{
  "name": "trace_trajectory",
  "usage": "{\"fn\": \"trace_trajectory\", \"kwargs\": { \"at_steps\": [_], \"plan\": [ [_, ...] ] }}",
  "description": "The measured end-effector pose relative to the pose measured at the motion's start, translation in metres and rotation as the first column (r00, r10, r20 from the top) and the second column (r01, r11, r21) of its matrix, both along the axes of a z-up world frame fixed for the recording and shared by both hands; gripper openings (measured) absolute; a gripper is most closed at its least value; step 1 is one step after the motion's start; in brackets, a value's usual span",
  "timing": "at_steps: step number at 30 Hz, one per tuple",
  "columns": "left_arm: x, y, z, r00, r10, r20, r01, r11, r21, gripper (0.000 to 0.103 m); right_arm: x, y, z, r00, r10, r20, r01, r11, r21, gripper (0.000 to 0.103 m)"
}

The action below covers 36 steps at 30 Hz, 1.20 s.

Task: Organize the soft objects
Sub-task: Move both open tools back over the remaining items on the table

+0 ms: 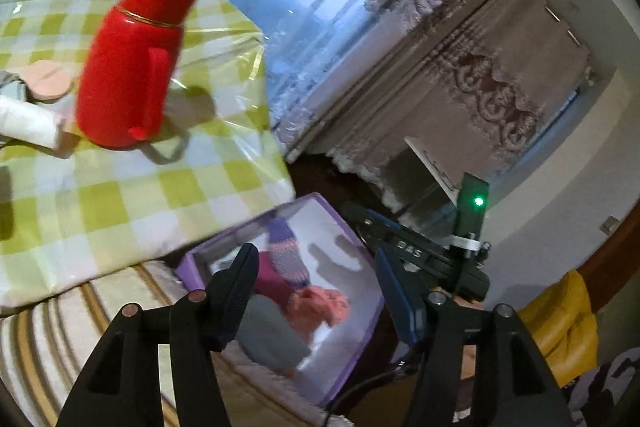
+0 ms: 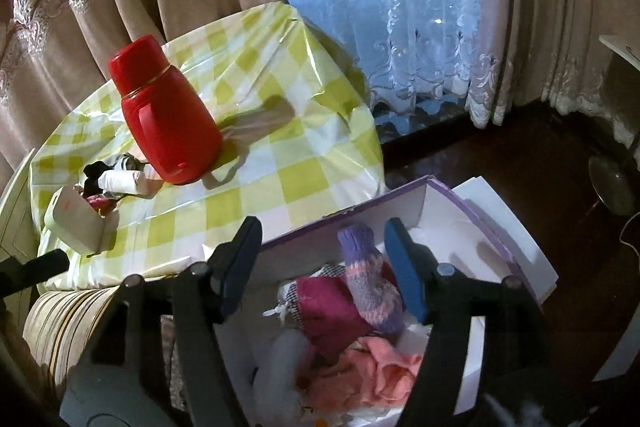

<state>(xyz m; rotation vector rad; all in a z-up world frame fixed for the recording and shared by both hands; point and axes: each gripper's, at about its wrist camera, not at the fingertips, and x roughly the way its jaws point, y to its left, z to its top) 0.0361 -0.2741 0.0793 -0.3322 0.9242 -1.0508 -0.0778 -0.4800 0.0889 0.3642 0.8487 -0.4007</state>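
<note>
A purple-edged white box (image 1: 352, 355) (image 2: 440, 211) sits below the table's edge and holds soft items: a purple knitted sock (image 1: 286, 251) (image 2: 370, 279), a magenta cloth (image 2: 332, 311), a pink cloth (image 1: 318, 307) (image 2: 380, 367) and a grey piece (image 1: 272, 339). My left gripper (image 1: 316, 291) is open and empty above the box. My right gripper (image 2: 324, 267) is open and empty over the box, with the sock between its fingers but apart from them. More small soft items (image 2: 100, 179) lie on the table by a white roll (image 1: 28, 125) (image 2: 120, 181).
A red thermos (image 1: 132, 59) (image 2: 164, 111) stands on the round table with a green checked cloth (image 1: 120, 195) (image 2: 280, 155). A pale case (image 2: 76, 223) lies at its left edge. A striped cushion (image 2: 72, 311) is below. Curtains and a window stand behind. The other gripper's body (image 1: 424, 251) is at the right.
</note>
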Motion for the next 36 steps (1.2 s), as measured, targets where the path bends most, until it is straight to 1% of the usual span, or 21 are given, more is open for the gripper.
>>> {"fn": "trace_trajectory", "kwargs": {
  "at_steps": [3,7,10,12,14,16,19,24,27,32,36],
  "plan": [
    [0.002,0.019,0.003,0.999,0.043,0.027,-0.044,0.999,0.012,0.061,0.004,0.003,-0.001,1.000,0.018,0.001,-0.018,1.000,0.009,0.067],
    [0.006,0.044,0.007,0.993,0.101,0.060,-0.102,0.995,0.015,0.061,0.009,0.016,-0.002,0.998,0.070,0.008,-0.070,0.998,0.005,0.067],
    [0.008,0.075,0.004,0.985,0.167,0.052,-0.168,0.986,0.012,0.061,0.014,0.028,-0.002,0.995,0.102,0.005,-0.102,0.995,-0.009,0.067],
    [0.010,0.100,0.002,0.973,0.226,0.041,-0.227,0.974,0.009,0.061,0.020,0.037,-0.003,0.992,0.129,-0.010,-0.130,0.991,-0.026,0.067],
    [0.013,0.124,0.001,0.959,0.282,0.037,-0.283,0.959,0.009,0.061,0.025,0.045,-0.004,0.987,0.158,-0.016,-0.158,0.987,-0.029,0.067],
    [0.014,0.150,0.002,0.938,0.344,0.049,-0.345,0.939,0.011,0.061,0.031,0.056,-0.005,0.981,0.192,-0.017,-0.193,0.981,-0.022,0.067],
    [0.017,0.186,-0.001,0.904,0.425,0.052,-0.426,0.905,0.015,0.061,0.038,0.068,-0.005,0.973,0.233,-0.010,-0.233,0.973,-0.001,0.067],
    [0.028,0.233,-0.012,0.843,0.537,0.019,-0.537,0.843,0.016,0.061,0.052,0.089,-0.007,0.957,0.288,-0.026,-0.288,0.958,0.003,0.067],
    [0.035,0.250,-0.015,0.819,0.573,0.024,-0.573,0.819,0.023,0.061,0.061,0.099,-0.008,0.949,0.315,-0.036,-0.315,0.949,0.006,0.067],
    [0.049,0.270,-0.015,0.787,0.616,0.030,-0.617,0.787,0.023,0.061,0.077,0.119,-0.006,0.929,0.367,-0.044,-0.368,0.930,-0.010,0.067],
    [0.061,0.287,-0.017,0.761,0.648,0.026,-0.649,0.761,0.020,0.059,0.090,0.139,-0.005,0.906,0.420,-0.050,-0.421,0.907,-0.024,0.067]
  ]
}}
